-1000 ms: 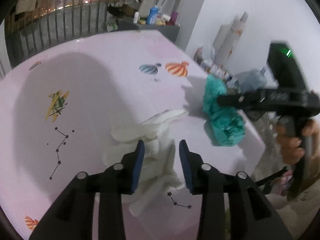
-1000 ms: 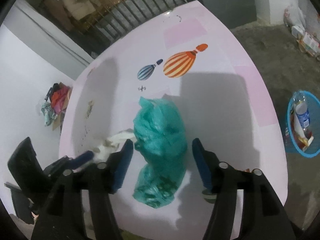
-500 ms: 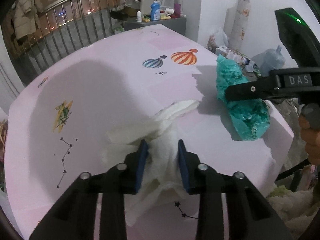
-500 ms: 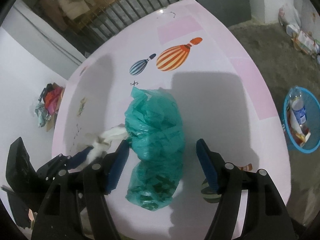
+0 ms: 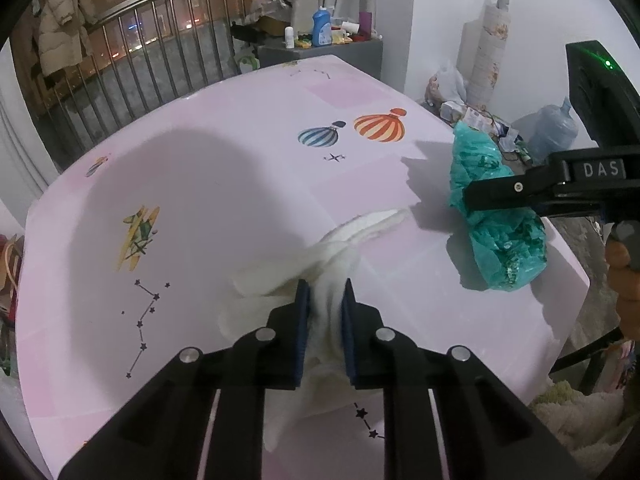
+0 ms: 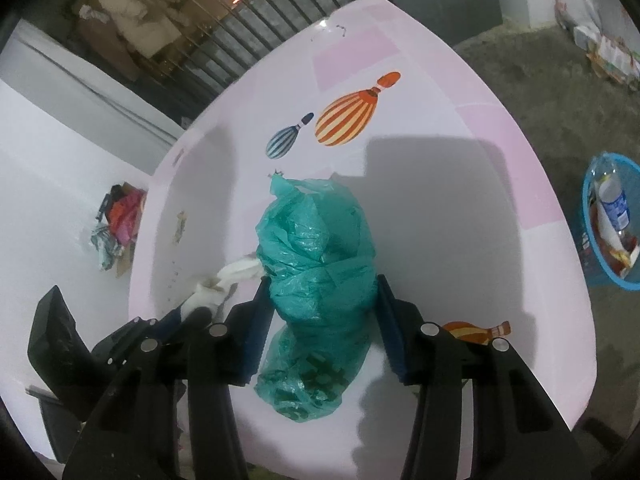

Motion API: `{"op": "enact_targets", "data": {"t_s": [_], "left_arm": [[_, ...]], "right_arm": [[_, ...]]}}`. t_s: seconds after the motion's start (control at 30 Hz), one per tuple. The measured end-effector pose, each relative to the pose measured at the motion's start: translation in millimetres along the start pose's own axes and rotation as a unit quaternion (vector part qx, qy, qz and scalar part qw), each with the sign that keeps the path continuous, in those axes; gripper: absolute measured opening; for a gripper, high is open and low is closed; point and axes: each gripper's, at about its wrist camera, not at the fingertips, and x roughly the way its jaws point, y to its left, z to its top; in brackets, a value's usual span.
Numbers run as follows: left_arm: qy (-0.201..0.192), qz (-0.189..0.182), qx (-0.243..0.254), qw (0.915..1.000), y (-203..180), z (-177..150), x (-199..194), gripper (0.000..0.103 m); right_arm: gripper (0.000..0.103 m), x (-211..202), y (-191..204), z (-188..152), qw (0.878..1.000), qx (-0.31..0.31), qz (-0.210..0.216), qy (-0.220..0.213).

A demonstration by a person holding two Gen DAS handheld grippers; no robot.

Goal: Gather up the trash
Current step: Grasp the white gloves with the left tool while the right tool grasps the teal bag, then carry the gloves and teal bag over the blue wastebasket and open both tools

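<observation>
The green plastic bag lies on the pink worktop near its right-hand edge, its long axis running from the near edge toward the printed balloons; the loose, pointed mouth faces the balloons and the fuller, lumpy end faces the person. The right hand-held gripper straddles the bag's middle with its blue pads at the bag's two flanks. The pads look to be touching the plastic, but the jaws stand wide and nothing shows the bag being squeezed.

The white tissue wad sits left of the bag, its long tail pointing toward the bag. The left hand-held gripper is clenched on the wad, the paper bunched between the blue pads.

Only the right wrist view shows a blue basket on the floor beyond the worktop's right edge, holding a bottle and wrappers. Only the left wrist view shows the right gripper from the side, crossing the bag and hiding its middle, with part of the right hand cut off at the frame edge.

In the right wrist view the wad is half hidden behind the left gripper.
</observation>
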Motion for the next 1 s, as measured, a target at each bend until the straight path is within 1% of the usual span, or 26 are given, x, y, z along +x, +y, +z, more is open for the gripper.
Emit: {"op": "enact_targets", "data": {"t_s": [0.13,0.47,0.63,0.7,0.83,0.93,1.0], "left_arm": [[-0.006,0.006,0.007,0.9999,-2.0,0.4,-3.4,0.012],[-0.036,0.022,0.025,0.9988,-15.4,3.3,-26.9,0.011],[-0.059,0.009,0.034,0.9977,-22.1,15.6,-44.0,0.01],[-0.071,-0.006,0.039,0.9967,-25.6,26.2,-51.3,0.01],[-0.1,-0.061,0.05,0.9918,-40.8,59.6,-63.9,0.01],[-0.119,-0.116,0.072,0.9835,-66.8,93.5,-66.6,0.01],[-0.117,-0.164,0.084,0.9759,-90.9,116.8,-61.2,0.01]], "right_arm": [[0.046,-5.1,1.4,-0.7,1.0,0.002,0.01,-0.005],[0.046,-28.6,-1.6,0.8,0.998,0.009,0.047,-0.032],[0.046,-50.0,-9.8,3.0,0.996,0.016,0.057,-0.062],[0.046,-66.4,-19.5,6.7,0.994,0.027,0.059,-0.084],[0.046,-110.2,-49.1,8.1,0.986,0.059,0.039,-0.15],[0.046,-149.8,-84.7,3.4,0.974,0.098,0.011,-0.206],[0.046,-175.6,-114.1,-5.0,0.961,0.134,-0.01,-0.241]]}}
